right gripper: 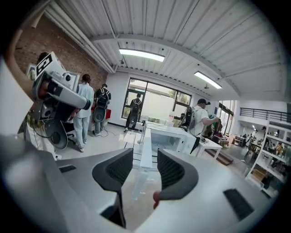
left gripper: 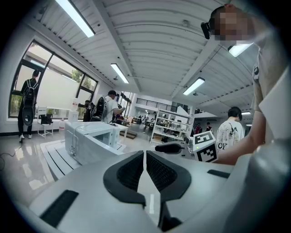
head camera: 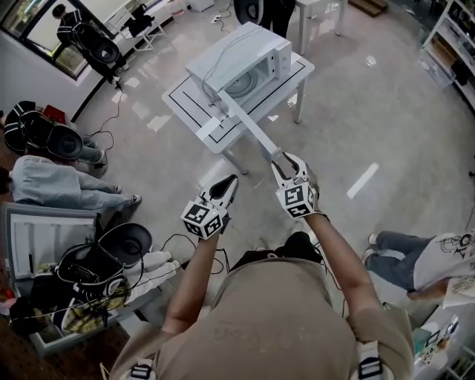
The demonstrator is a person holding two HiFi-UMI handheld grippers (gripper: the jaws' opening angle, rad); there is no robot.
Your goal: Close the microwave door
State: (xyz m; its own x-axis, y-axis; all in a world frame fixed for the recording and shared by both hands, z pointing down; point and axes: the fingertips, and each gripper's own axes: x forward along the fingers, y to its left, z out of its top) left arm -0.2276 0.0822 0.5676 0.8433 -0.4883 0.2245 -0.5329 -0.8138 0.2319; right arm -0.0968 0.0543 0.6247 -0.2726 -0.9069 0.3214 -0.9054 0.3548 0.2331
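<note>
A white microwave [head camera: 245,63] stands on a white table [head camera: 189,111], and its door [head camera: 249,126] is swung wide open towards me. My right gripper [head camera: 288,159] is at the door's free end with its jaws apart. In the right gripper view the door [right gripper: 146,150] shows edge-on in the gap of that gripper [right gripper: 145,157], with the microwave [right gripper: 170,139] behind it; I cannot tell whether a pad touches it. My left gripper [head camera: 231,180] hangs lower and to the left, away from the door, and is shut on nothing. The left gripper view shows the left gripper [left gripper: 145,157] and the microwave [left gripper: 91,139] ahead at the left.
A seated person [head camera: 59,185] and black chairs [head camera: 122,241] are on the left, with cables [head camera: 111,126] on the floor. Another person's legs [head camera: 397,256] are at the right. Shelving [head camera: 445,44] stands at the far right and a second white table [head camera: 319,11] behind the microwave.
</note>
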